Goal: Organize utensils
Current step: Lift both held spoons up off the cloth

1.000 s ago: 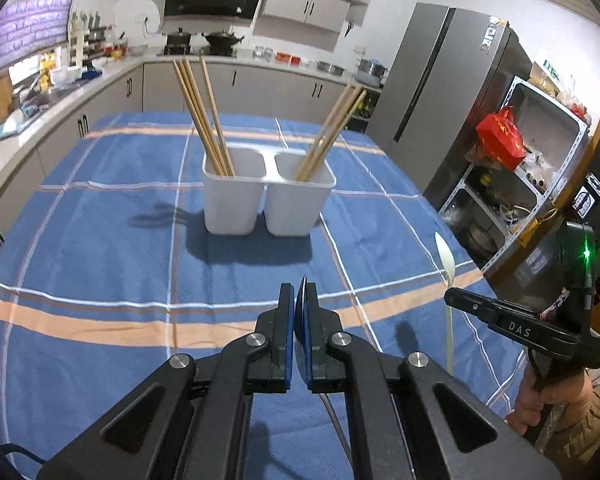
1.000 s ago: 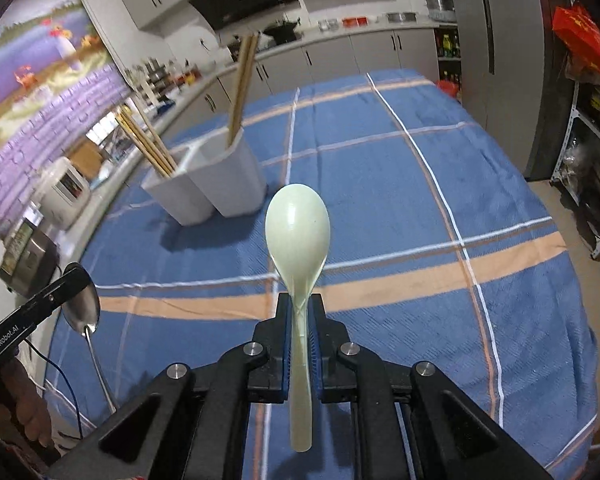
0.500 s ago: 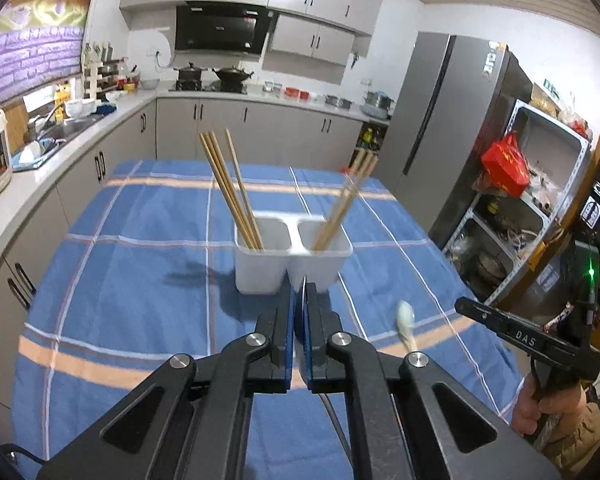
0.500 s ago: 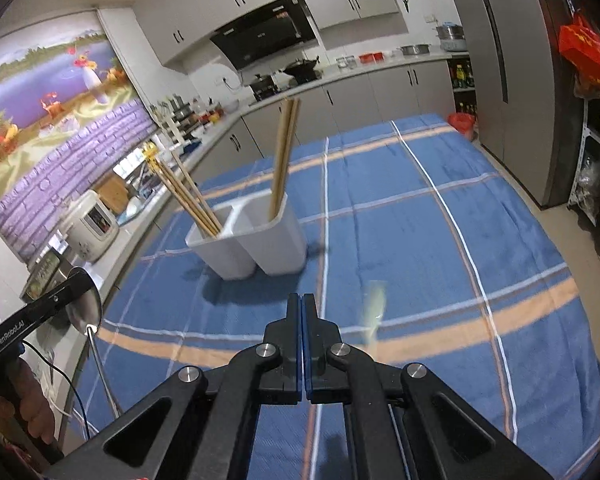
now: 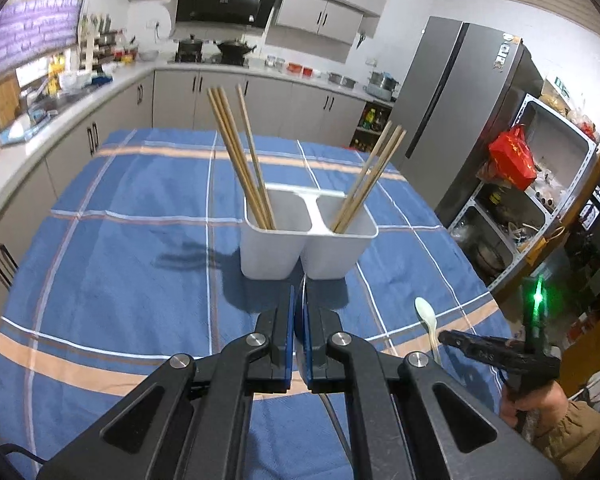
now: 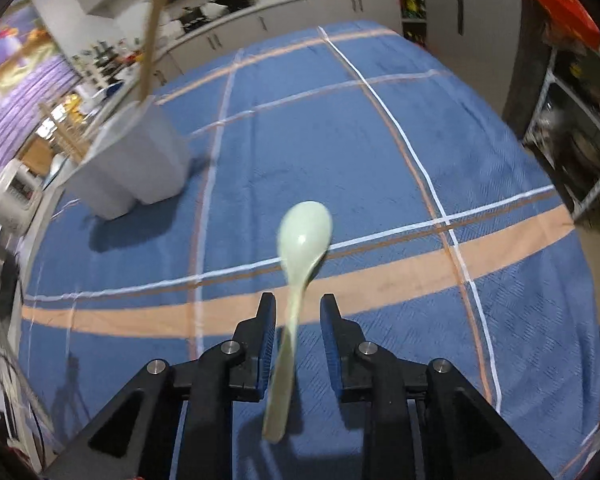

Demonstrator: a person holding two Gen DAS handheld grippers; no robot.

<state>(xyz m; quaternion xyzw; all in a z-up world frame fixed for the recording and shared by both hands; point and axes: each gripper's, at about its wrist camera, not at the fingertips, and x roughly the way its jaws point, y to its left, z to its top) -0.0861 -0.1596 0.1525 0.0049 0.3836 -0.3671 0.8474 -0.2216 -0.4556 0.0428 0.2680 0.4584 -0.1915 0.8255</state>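
A white two-compartment holder point(image 5: 308, 240) point(image 6: 132, 172) stands mid-table with wooden chopsticks point(image 5: 240, 160) in both halves. My left gripper point(image 5: 299, 292) hovers just in front of it, shut on a metal spoon point(image 5: 302, 284) seen edge-on, its handle point(image 5: 334, 420) running back under the jaws. A pale green spoon point(image 6: 304, 232) point(image 5: 426, 312) lies at the table's right front, bowl pointing away. My right gripper point(image 6: 298, 308) point(image 5: 448, 336) is low over its handle. Its jaws are opening, with the handle between the pads and a gap on both sides.
A blue plaid cloth point(image 5: 140, 272) covers the table. Kitchen counters point(image 5: 80, 92) run along the left and back. A grey fridge point(image 5: 460, 112) and a metal shelf with a red bag point(image 5: 512, 156) stand to the right. A person's hand point(image 5: 536, 404) holds the right gripper.
The green spoon left the right gripper's grip and now lies on the cloth. That gripper shut empty, then dropped low with its jaws apart around the handle. The left gripper stays shut and has shifted slightly.
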